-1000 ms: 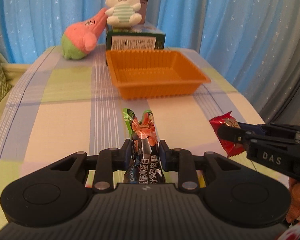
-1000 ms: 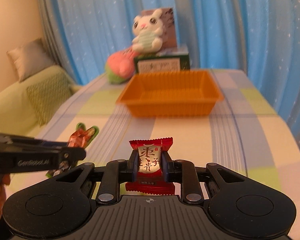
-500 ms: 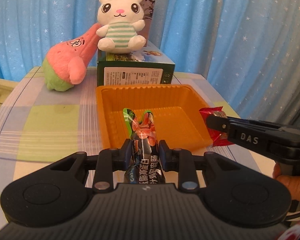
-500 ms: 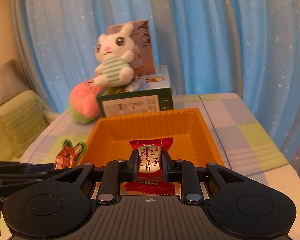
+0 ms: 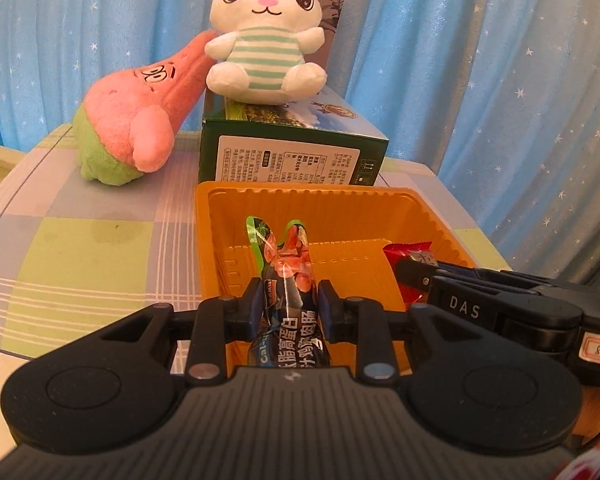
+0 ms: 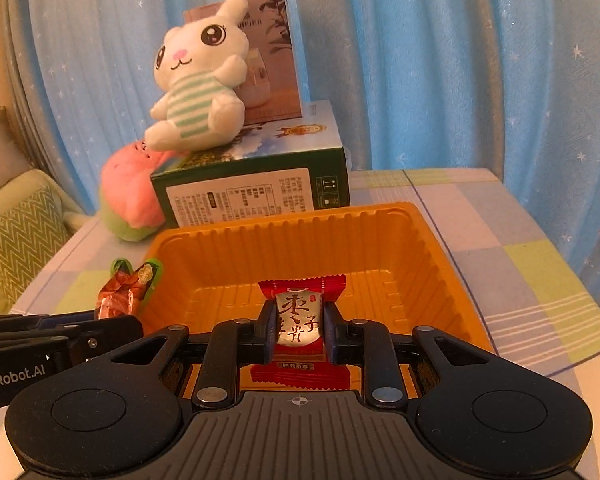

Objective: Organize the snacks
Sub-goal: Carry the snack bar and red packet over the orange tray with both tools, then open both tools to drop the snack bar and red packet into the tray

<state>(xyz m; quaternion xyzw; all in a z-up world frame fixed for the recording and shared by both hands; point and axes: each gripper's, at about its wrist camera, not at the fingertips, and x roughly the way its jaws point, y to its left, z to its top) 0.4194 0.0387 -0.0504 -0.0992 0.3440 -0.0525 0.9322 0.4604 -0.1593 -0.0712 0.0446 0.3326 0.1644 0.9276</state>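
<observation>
— Tray first: can anything be upset there?
— Orange tray (image 6: 428,240) is light plastic on the table (image 5: 80,240), so it could be shoved toward the green box (image 5: 292,152) if its near wall is clipped by a descending gripper.
— And the snacks?
— Sausage packet (image 5: 286,264) is pinched in the nearly closed left gripper (image 5: 288,304), over the tray's left part; red candy (image 6: 300,320) is clamped in the right gripper (image 6: 298,330), above the middle (both unreleased). A snack let go too near the rim could tumble outside.
</observation>
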